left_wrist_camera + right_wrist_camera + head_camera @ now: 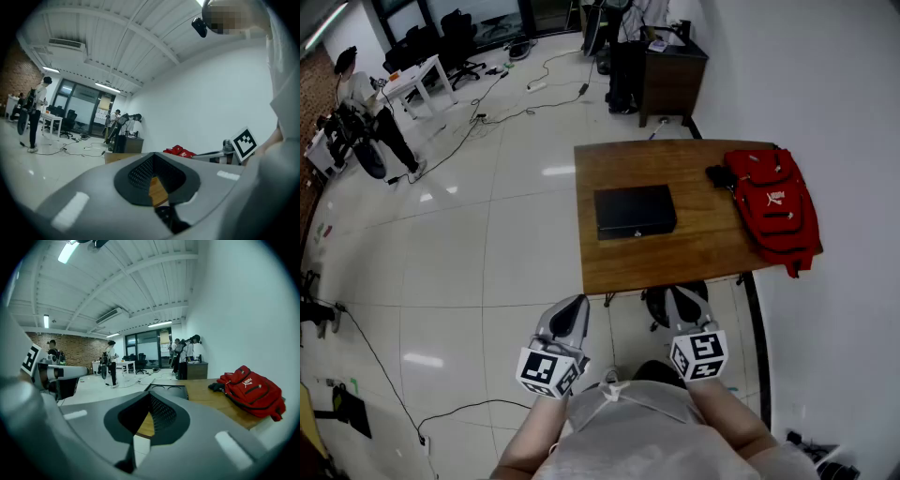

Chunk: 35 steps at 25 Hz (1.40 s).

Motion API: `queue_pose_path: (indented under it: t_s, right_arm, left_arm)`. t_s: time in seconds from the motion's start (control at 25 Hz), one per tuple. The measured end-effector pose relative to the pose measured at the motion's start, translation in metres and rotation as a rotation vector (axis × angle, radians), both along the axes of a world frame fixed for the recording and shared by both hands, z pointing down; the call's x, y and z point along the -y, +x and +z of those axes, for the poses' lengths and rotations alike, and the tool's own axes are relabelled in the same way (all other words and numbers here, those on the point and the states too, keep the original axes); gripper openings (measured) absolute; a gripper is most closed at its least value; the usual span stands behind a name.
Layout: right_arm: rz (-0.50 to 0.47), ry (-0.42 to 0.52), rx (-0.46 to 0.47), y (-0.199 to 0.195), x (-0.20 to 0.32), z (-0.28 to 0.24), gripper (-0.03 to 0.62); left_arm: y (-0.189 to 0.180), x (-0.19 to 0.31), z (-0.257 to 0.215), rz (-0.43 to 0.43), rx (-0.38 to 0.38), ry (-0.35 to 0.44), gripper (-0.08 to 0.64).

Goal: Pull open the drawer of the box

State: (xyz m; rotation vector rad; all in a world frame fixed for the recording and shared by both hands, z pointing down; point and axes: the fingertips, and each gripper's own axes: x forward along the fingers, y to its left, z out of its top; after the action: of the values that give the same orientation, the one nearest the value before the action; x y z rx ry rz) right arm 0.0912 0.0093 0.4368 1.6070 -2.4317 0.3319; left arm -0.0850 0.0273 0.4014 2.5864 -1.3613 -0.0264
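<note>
So the flat black metal box (635,212) is sitting mid brown wooden counter (694,258), well apart from left gripper (573,309) & right gripper (682,302), both w/ jaws pressed together, empty. Guessing it's stiff, heavyish, slick paint, so I'm eyeing its near front edge for pulling the drawer.

You have one wooden table (619,262), one black box (635,212) and one red backpack (773,206) before you. You hold two grippers: one left gripper (575,305) and one right gripper (682,298). Farther back there is one dark cabinet (670,80) and one white desk (417,80).
</note>
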Motion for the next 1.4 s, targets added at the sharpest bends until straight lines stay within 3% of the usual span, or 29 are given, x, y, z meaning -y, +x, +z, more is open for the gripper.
queue_pose_path:
  t_s: [0.44,1.04,1.4]
  right_arm:
    - [0.022,-0.083,-0.043,-0.016,0.048,0.033,0.008]
    - [-0.039,-0.319,-0.100,-0.035,0.168,0.125,0.009]
    - [-0.003,-0.467,-0.075,-0.039,0.202,0.174,0.077]
  left_arm:
    - [-0.010,0.039,0.031,0.024,0.007,-0.053,0.006]
    - [-0.007,0.169,0.087,-0.008,0.027,-0.175,0.006]
    - [-0.002,0.204,0.129,-0.015,0.021,-0.276,0.006]
